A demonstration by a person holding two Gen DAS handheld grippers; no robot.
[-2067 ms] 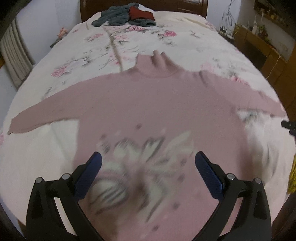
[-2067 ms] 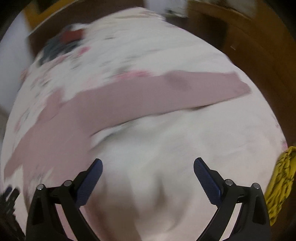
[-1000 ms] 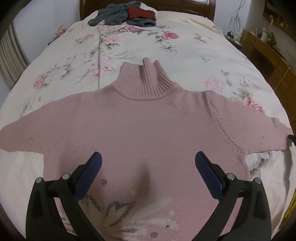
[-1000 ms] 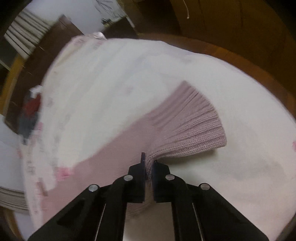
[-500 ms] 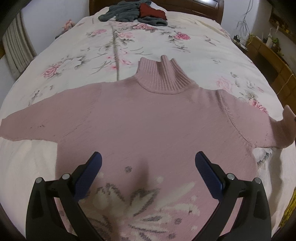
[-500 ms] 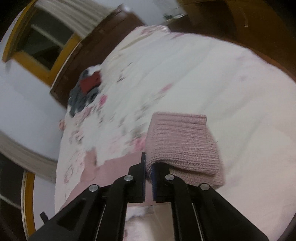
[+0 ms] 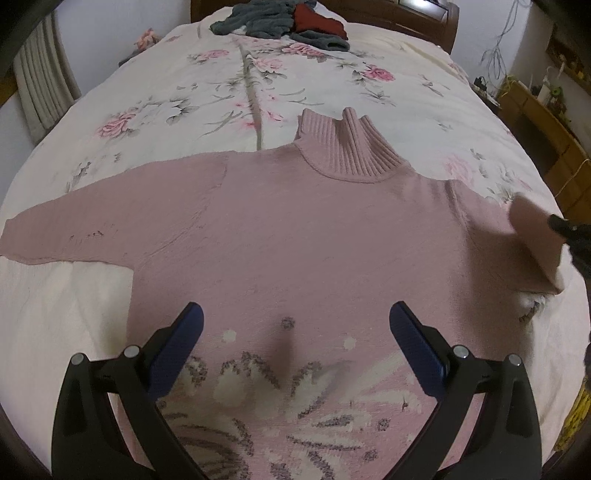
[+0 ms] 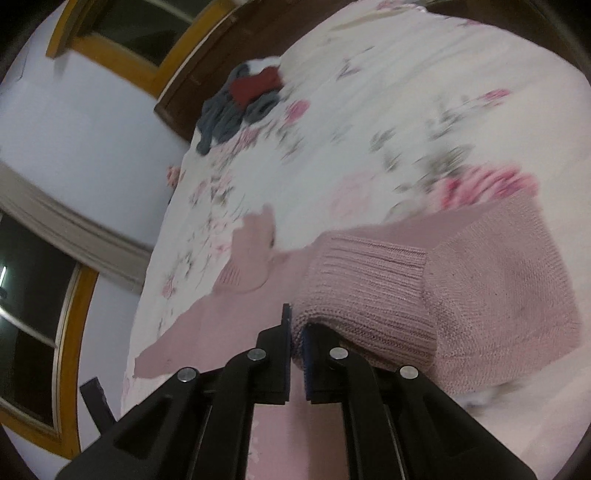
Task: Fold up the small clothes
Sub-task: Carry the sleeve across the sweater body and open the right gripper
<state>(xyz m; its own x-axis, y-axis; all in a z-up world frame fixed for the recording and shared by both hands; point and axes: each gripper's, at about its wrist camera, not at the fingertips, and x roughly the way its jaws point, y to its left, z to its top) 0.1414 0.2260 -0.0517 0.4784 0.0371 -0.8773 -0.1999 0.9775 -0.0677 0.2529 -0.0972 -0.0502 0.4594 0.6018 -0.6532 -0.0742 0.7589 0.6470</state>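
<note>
— Lying face up across the middle of the left wrist view is your pink sweater [image 7: 295,236], spread flat on the bed [image 7: 207,88], ribbed turtleneck collar [image 7: 347,147] toward the top of the frame and the white and grey flower pattern [image 7: 288,406] along the bottom edge.

— And the sleeves?

— One sleeve [image 7: 74,232] stretches flat to the left edge of that frame. The other one is lifted and doubled back at the right edge, with its ribbed cuff [image 8: 369,295] filling the centre of the right wrist view.

— What has my right hand-held gripper [image 8: 295,328] got?

— Its jaws are pressed together on the edge of that cuff, knit pinched between the blue pads. You can see its black tip [image 7: 569,229] at the right edge of the left wrist view, touching the raised sleeve.

— And the left hand-held gripper [image 7: 295,332]?

— Spread wide with nothing between the fingers [image 7: 181,339], above the sweater's chest, just over the flower pattern. I cannot tell whether it touches the knit.

— Anything else around?

— A grey and dark red pile of clothes [image 7: 284,22] lies at the top of the frame by the wooden headboard [image 7: 424,18]. The bedspread is cream with pink roses. A yellow patterned cloth [image 7: 576,417] shows at the lower right edge.
</note>
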